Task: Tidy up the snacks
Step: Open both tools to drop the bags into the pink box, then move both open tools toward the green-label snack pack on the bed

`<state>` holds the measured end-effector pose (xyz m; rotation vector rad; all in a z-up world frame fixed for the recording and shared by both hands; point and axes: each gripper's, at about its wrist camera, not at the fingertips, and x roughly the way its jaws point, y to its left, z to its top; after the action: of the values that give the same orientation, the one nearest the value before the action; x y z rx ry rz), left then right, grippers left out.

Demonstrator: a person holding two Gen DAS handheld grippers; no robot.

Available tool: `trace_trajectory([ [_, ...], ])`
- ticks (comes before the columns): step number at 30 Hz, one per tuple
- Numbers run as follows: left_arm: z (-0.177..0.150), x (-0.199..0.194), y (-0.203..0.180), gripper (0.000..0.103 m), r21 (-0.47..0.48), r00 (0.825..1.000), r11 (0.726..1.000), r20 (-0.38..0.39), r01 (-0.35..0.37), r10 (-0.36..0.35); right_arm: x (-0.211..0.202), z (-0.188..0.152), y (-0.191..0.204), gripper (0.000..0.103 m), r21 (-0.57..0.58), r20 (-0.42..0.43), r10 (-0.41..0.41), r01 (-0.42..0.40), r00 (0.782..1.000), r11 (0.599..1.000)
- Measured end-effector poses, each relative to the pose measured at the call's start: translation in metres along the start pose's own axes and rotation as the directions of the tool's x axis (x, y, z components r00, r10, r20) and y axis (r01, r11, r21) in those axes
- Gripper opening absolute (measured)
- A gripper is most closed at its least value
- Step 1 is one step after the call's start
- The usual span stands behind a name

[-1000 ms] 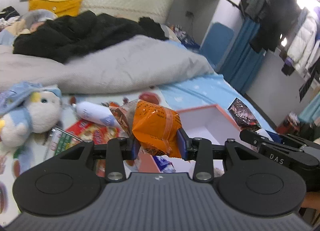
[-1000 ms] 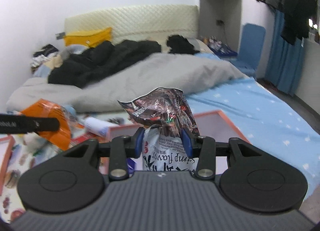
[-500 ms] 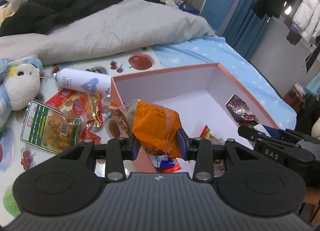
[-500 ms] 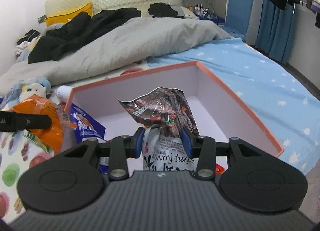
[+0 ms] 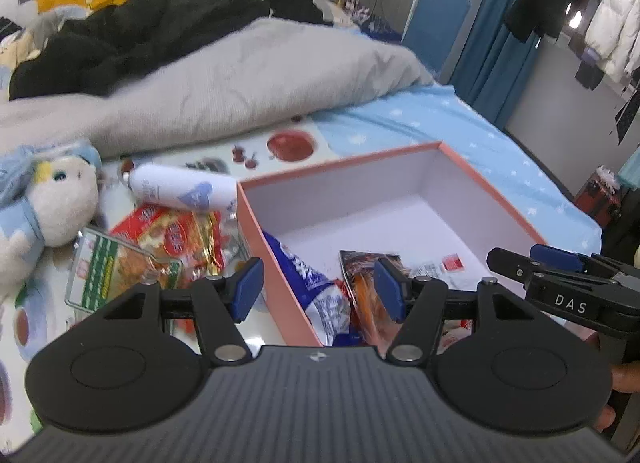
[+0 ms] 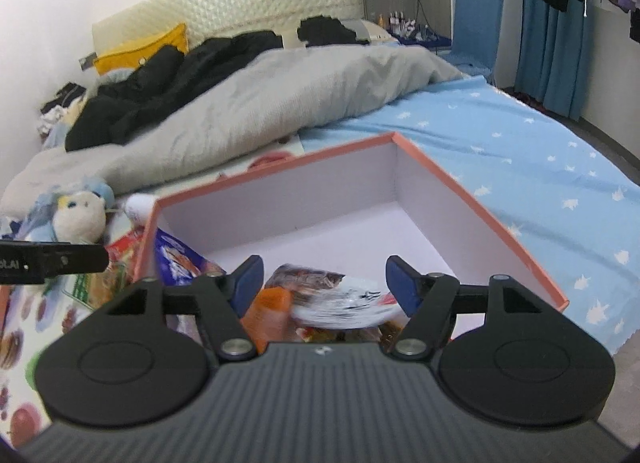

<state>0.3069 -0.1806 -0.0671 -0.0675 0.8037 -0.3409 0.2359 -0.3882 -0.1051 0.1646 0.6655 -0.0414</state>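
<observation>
Hovering both grippers over the pink box (image 5: 492,183), we have just been opening the left gripper (image 5: 318,289) and right gripper (image 6: 325,283), so the orange packet (image 6: 269,313) and silver packet (image 6: 340,299) drop inside, gripped by neither.

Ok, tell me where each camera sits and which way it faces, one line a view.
Left wrist: rides the left gripper, looking down over the pink-rimmed cardboard box; the right gripper shows too.
Right wrist: rides the right gripper, facing that box; a left gripper finger pokes in.
Shared: box, orange snack packet.
</observation>
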Motion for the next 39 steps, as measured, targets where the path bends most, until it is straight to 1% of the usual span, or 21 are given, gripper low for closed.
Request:
trace_trajectory([
  [4, 0.006, -0.023, 0.007, 0.066, -0.004, 0.999, 1.000, 0.050, 0.001, 0.000, -0.014, 0.011, 0.009, 0.070, -0.002, 0.049, 0.013, -0.013, 0.999, 1.000],
  [9, 0.010, -0.053, 0.017, 0.066, -0.007, 0.994, 1.000, 0.107, -0.007, 0.008, -0.036, 0.022, 0.025, 0.070, -0.016, 0.118, 0.047, -0.046, 0.992, 0.999],
  [16, 0.004, -0.093, 0.035, 0.066, -0.015, 0.985, 1.000, 0.173, -0.021, 0.023, -0.063, 0.024, 0.053, 0.070, -0.051, 0.177, 0.108, -0.101, 0.978, 0.994],
  [25, -0.014, -0.130, 0.064, 0.066, -0.048, 0.974, 0.998, 0.220, -0.043, 0.053, -0.080, 0.012, 0.090, 0.070, -0.106, 0.198, 0.183, -0.164, 0.963, 0.981],
  [34, -0.043, -0.149, 0.094, 0.066, -0.085, 0.971, 0.994, 0.224, -0.068, 0.085, -0.083, -0.011, 0.127, 0.070, -0.156, 0.173, 0.227, -0.201, 0.958, 0.967],
  [39, -0.061, -0.160, 0.111, 0.066, -0.110, 0.969, 0.991, 0.223, -0.080, 0.103, -0.085, -0.023, 0.141, 0.070, -0.156, 0.169, 0.248, -0.222, 0.954, 0.962],
])
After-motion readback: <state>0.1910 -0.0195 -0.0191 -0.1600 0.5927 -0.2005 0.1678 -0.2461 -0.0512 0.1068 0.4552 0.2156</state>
